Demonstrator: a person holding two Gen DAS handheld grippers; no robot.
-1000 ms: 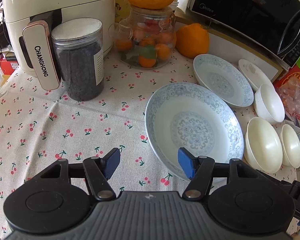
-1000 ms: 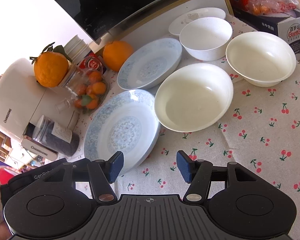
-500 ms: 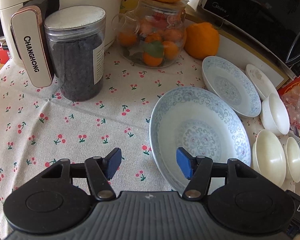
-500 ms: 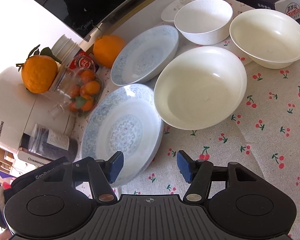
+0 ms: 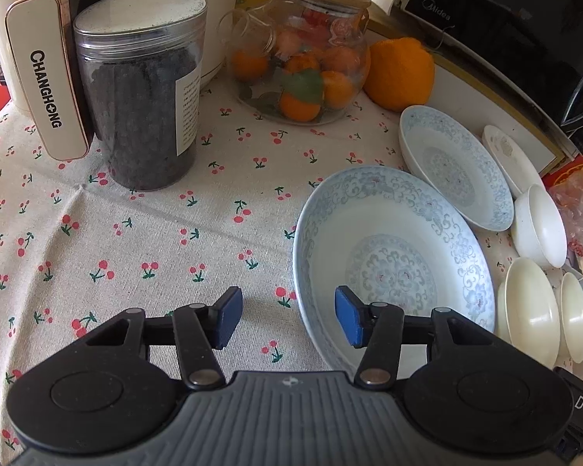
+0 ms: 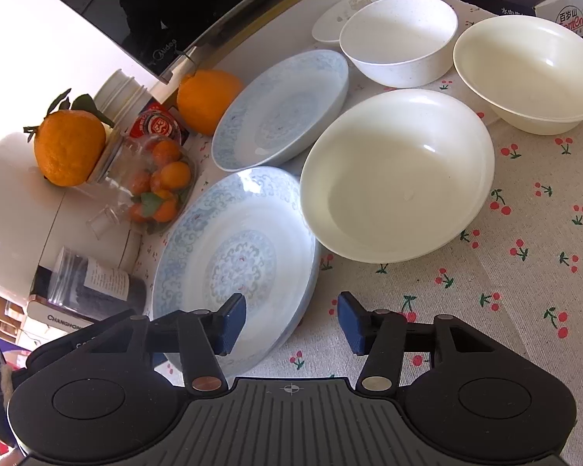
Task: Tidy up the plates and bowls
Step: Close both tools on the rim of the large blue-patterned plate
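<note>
Two blue-patterned plates [image 6: 237, 260] beside cream bowls [image 6: 396, 178]

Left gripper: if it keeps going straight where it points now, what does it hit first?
Most likely the near rim of the big blue-patterned plate: the left gripper has its open jaws astride that rim, one inside the plate, one over the tablecloth. Depth is unclear.
</note>
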